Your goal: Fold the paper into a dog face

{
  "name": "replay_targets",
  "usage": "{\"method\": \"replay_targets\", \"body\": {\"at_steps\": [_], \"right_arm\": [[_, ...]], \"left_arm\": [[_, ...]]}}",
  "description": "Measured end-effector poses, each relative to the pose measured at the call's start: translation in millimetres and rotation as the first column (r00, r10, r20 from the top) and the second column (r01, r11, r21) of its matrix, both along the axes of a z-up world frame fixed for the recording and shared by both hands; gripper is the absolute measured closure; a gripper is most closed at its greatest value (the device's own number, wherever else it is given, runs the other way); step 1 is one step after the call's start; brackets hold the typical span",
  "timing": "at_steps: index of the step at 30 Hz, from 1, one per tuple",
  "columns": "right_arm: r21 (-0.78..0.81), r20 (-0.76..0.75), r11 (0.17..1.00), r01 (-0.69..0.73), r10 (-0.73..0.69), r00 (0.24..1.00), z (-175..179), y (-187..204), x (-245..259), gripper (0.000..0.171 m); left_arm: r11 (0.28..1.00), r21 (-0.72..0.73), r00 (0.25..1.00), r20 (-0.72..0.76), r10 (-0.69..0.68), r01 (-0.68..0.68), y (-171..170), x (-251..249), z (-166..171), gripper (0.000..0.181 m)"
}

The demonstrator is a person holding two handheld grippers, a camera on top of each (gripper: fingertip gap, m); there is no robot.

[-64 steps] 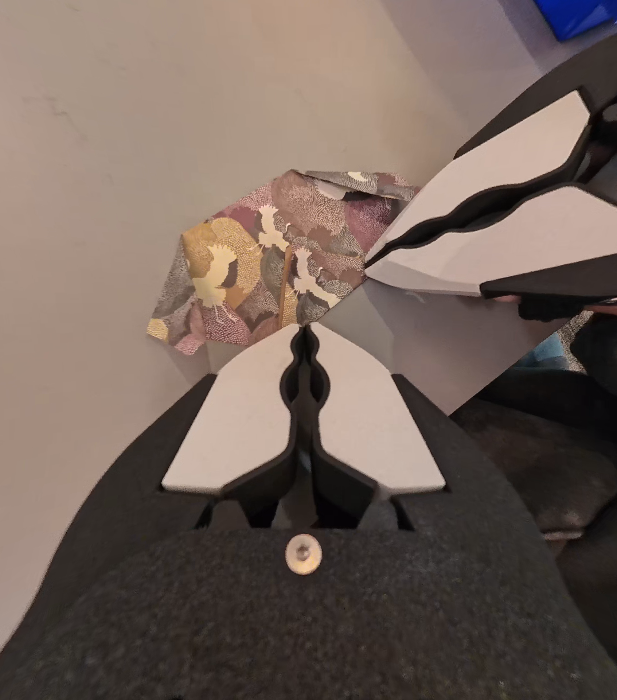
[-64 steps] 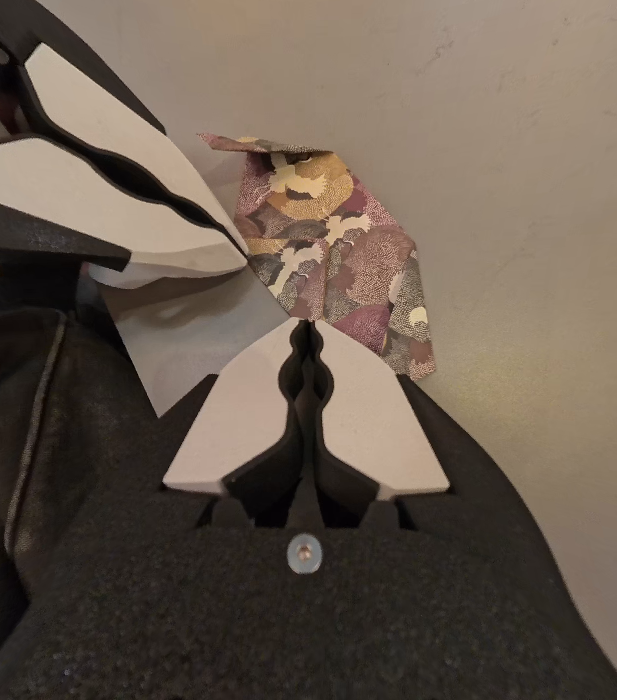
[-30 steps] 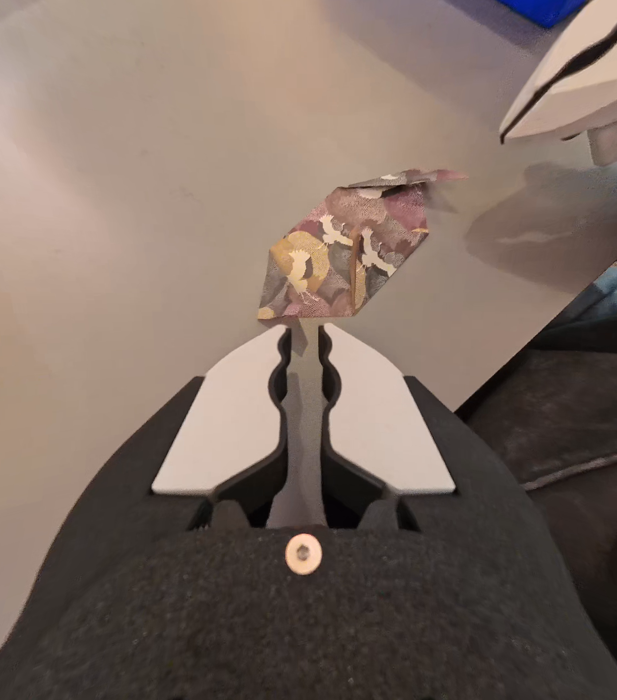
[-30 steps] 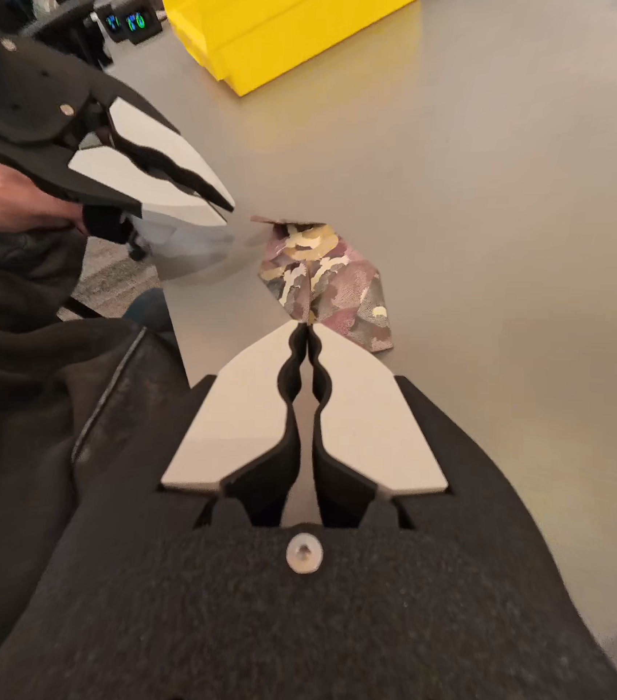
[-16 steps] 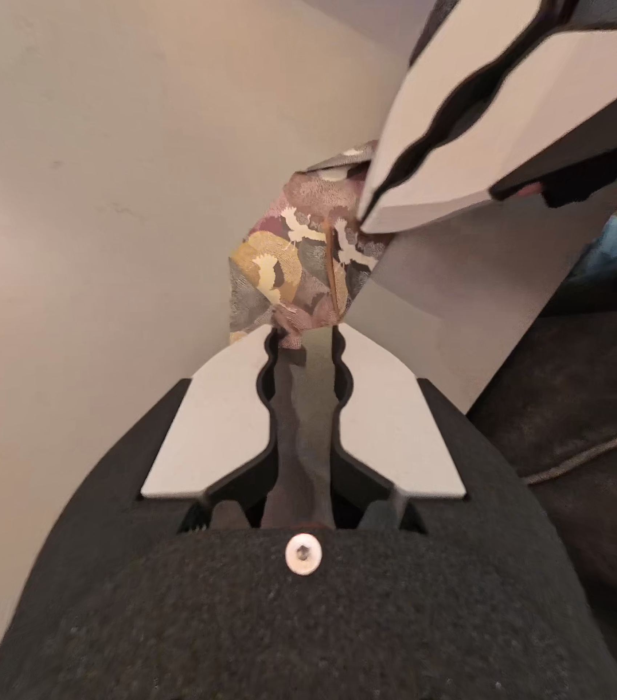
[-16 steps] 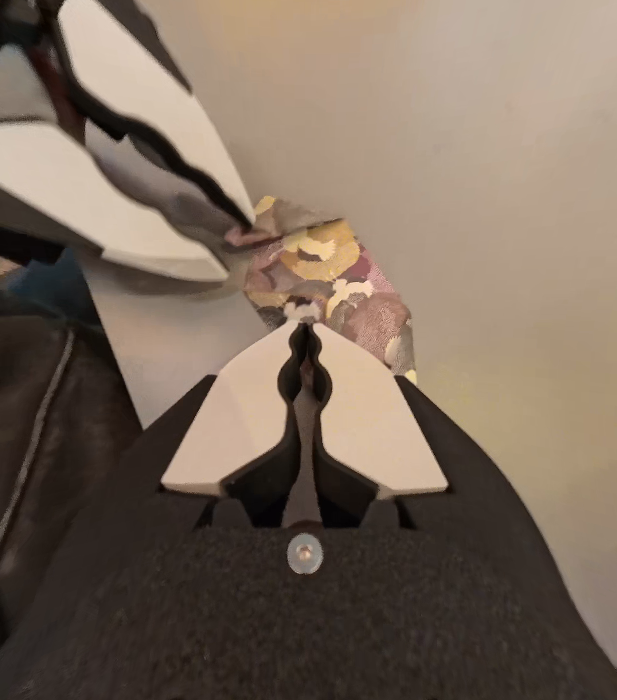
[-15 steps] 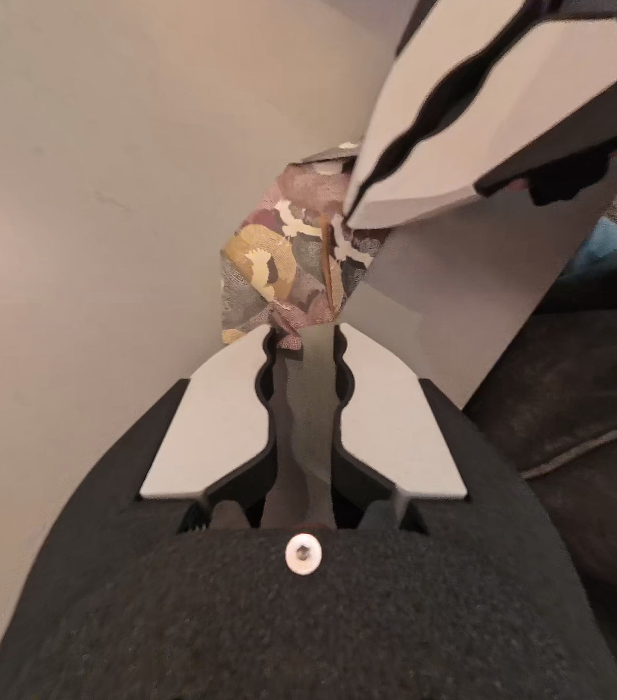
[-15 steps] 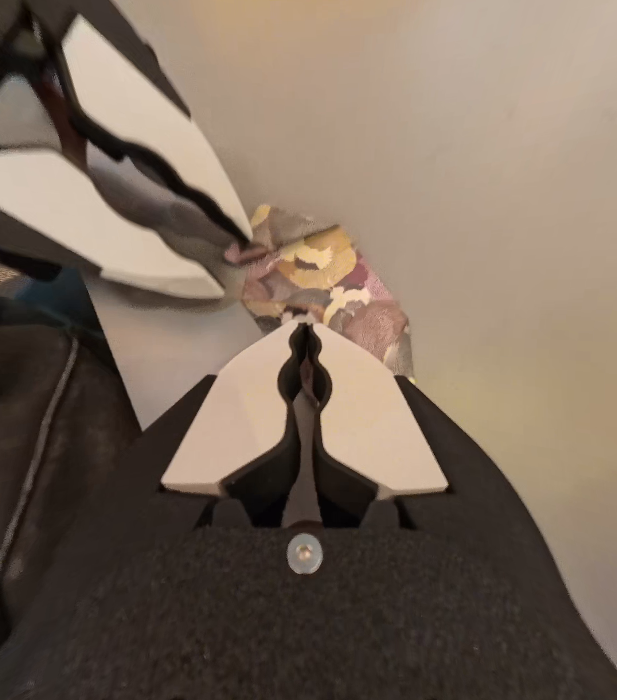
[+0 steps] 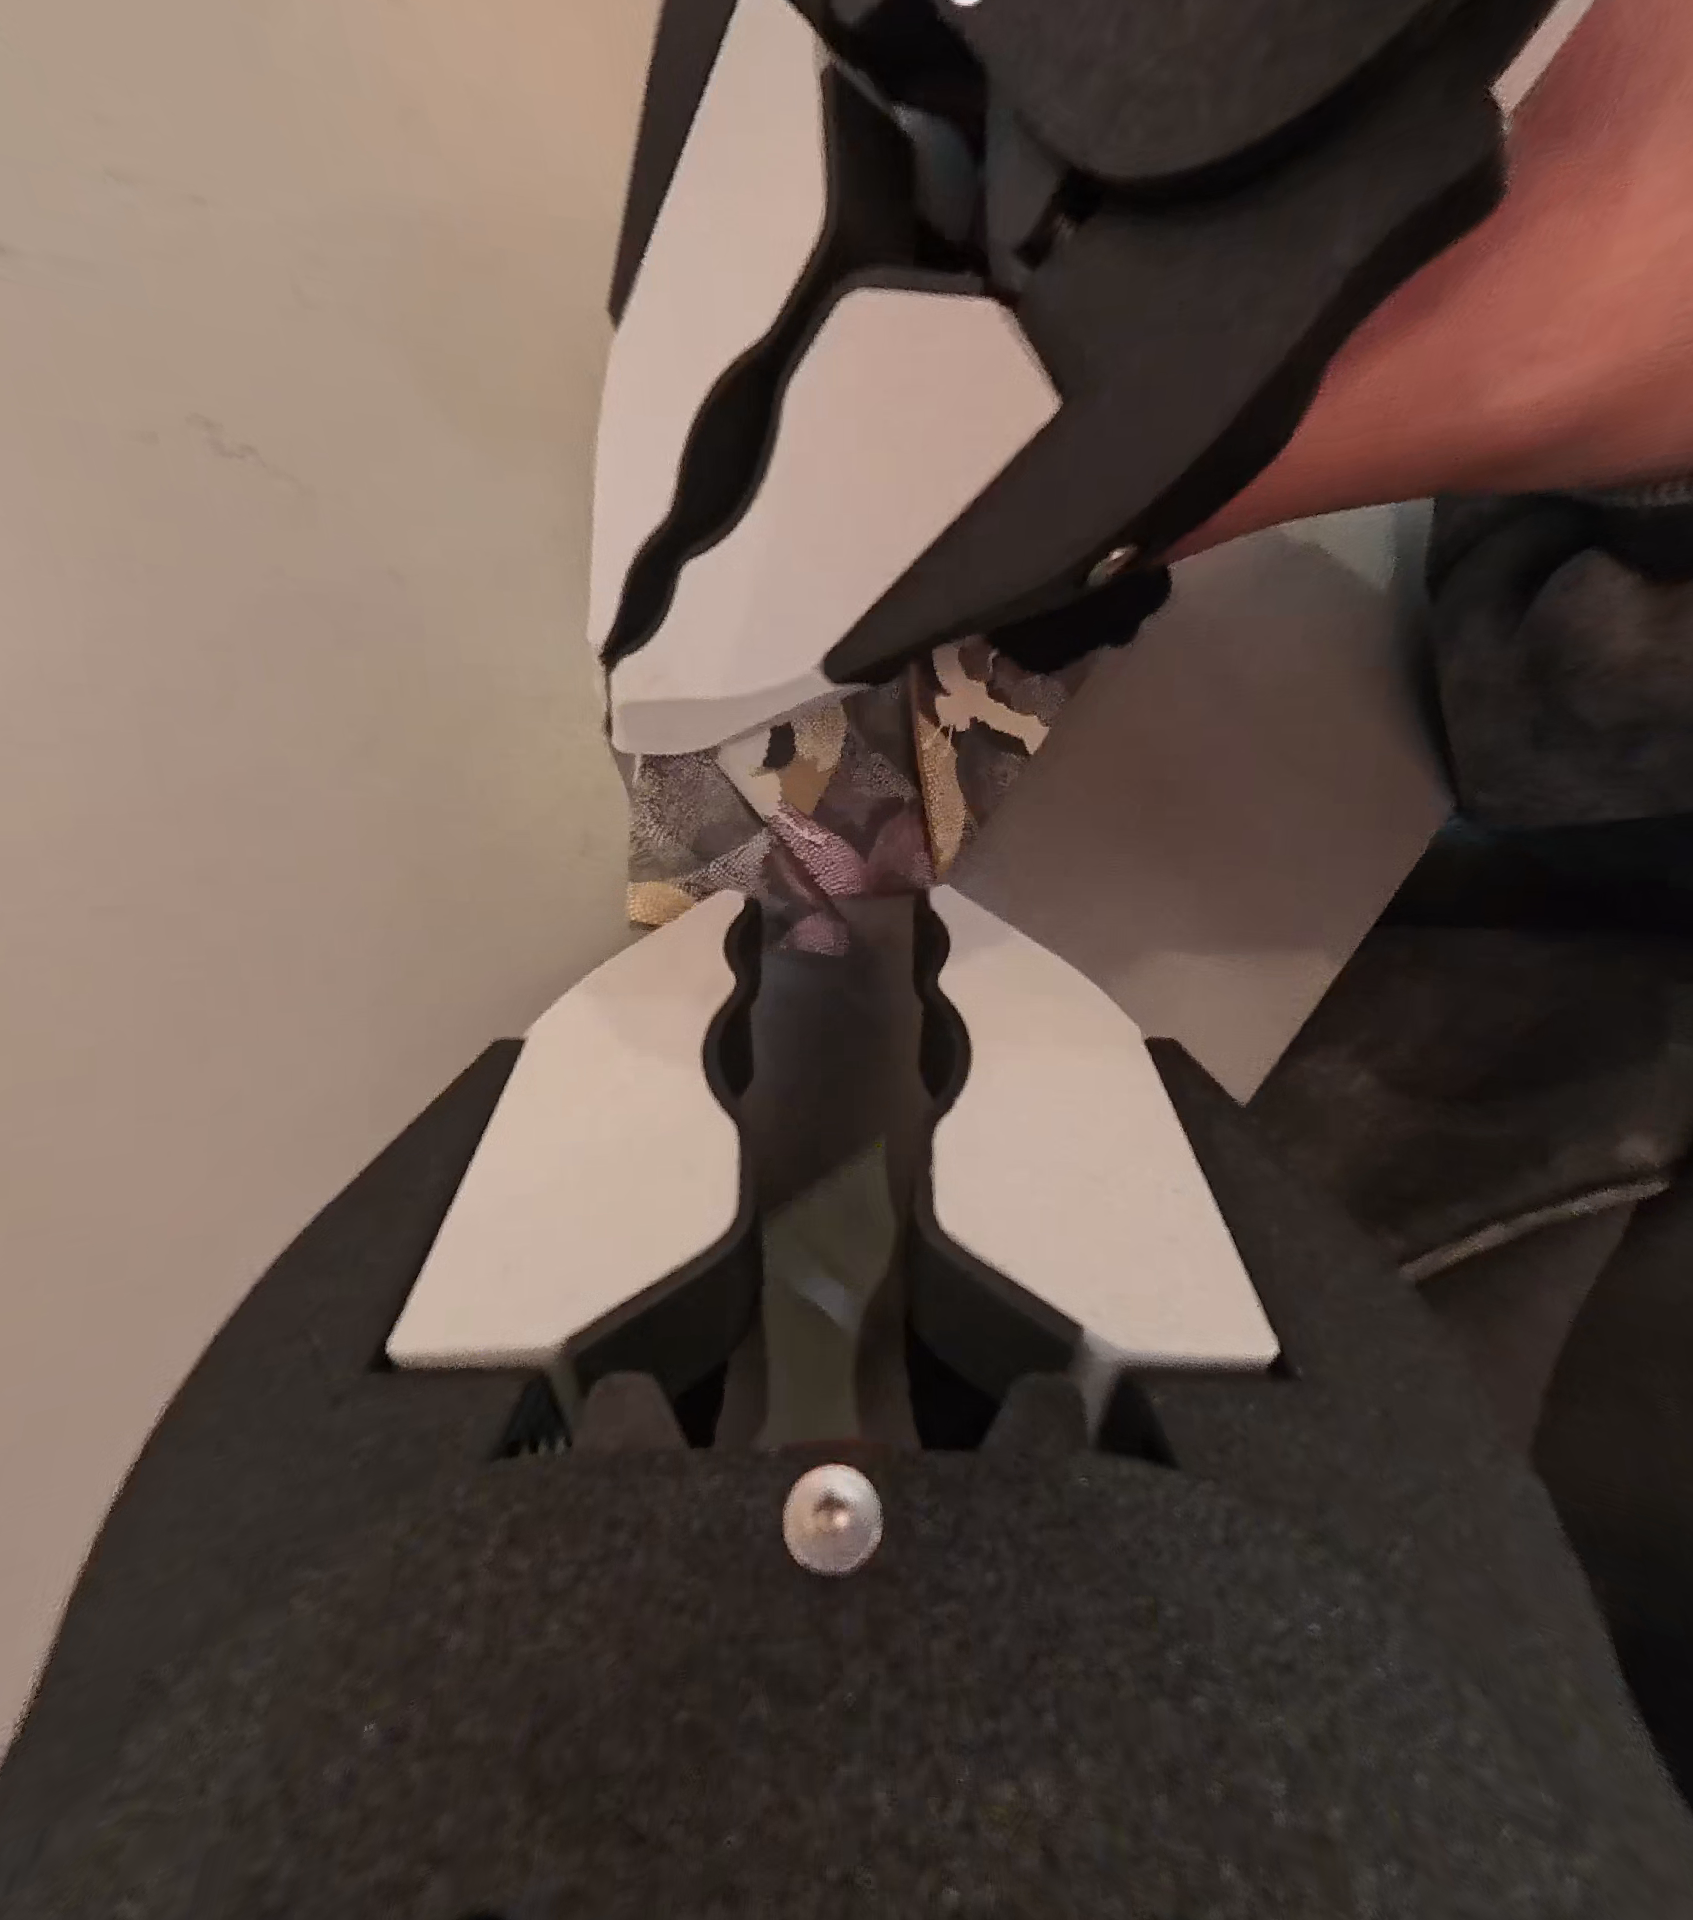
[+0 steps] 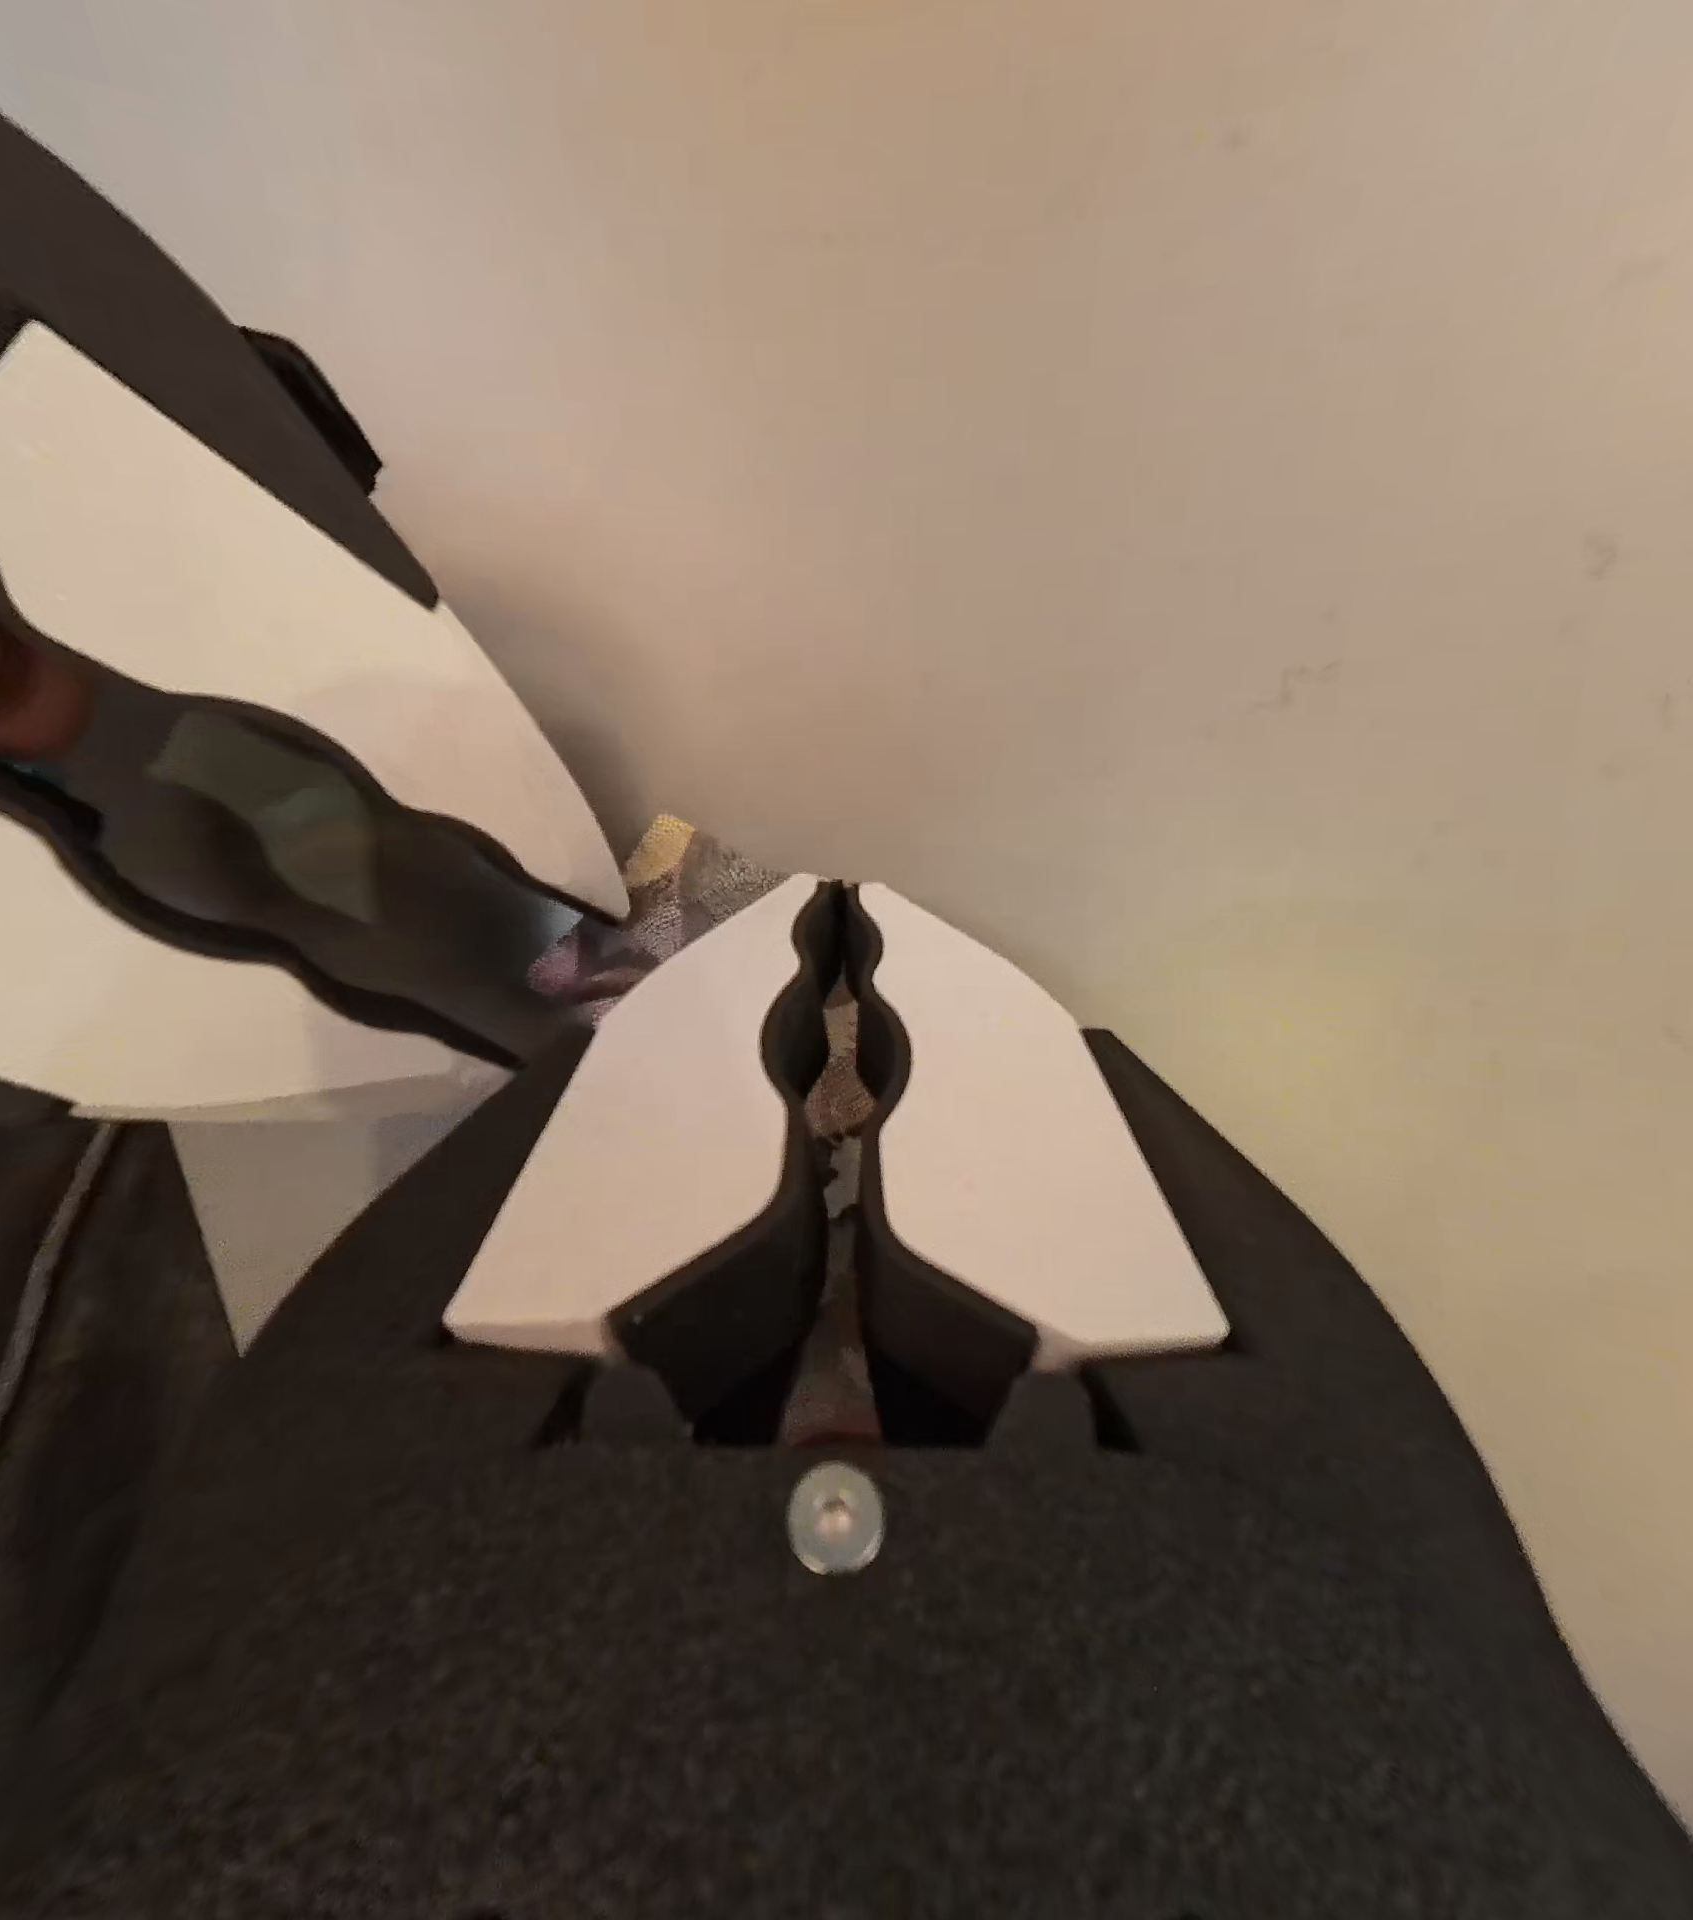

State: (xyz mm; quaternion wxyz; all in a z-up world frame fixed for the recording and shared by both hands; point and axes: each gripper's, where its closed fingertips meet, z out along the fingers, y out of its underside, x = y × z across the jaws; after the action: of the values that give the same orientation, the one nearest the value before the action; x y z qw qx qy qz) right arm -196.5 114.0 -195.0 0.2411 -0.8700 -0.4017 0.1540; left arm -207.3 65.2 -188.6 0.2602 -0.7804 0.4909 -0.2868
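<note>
Paper (image 9: 826, 821): patterned, part-folded, on worktop (image 9: 198, 623) near its front edge. Left tool (image 9: 837, 914): parted, straddling paper's near corner, no grip. Right tool (image 9: 613, 675): closed, tip pressing paper's far side. Advice: hold press steady, pinch corner squarely, crease sharply.

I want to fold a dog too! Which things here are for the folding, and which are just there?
For the folding:
patterned paper
left gripper, open around the paper's corner
right gripper, shut, pressing on the paper

Just there:
table
person's hand
dark clothing
</note>
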Motion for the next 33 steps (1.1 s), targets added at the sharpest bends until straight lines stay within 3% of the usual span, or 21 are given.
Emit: {"method": "replay_targets", "body": {"at_steps": [3,8,16,33], "right_arm": [[0.035,0.012,0.999,-0.01,0.009,1.0,0,1,-1,0.171],[0.04,-0.061,0.999,0.003,-0.001,0.998,0,2,-1,0.171],[0.041,-0.132,0.999,0.006,0.0,0.991,13,1,7,0.171],[0.053,-0.065,0.997,-0.051,0.054,0.996,5,-6,12,0.171]], "left_arm": [[0.999,-0.015,1.0,0.011,0.029,-0.029,5,-1,4,0.157],[0.991,-0.02,0.99,0.05,0.132,-0.131,25,2,23,0.181],[0.982,-0.056,0.978,-0.116,0.171,-0.179,32,3,-5,0.181],[0.986,0.007,0.972,-0.171,0.163,-0.165,36,5,-5,0.181]]}}
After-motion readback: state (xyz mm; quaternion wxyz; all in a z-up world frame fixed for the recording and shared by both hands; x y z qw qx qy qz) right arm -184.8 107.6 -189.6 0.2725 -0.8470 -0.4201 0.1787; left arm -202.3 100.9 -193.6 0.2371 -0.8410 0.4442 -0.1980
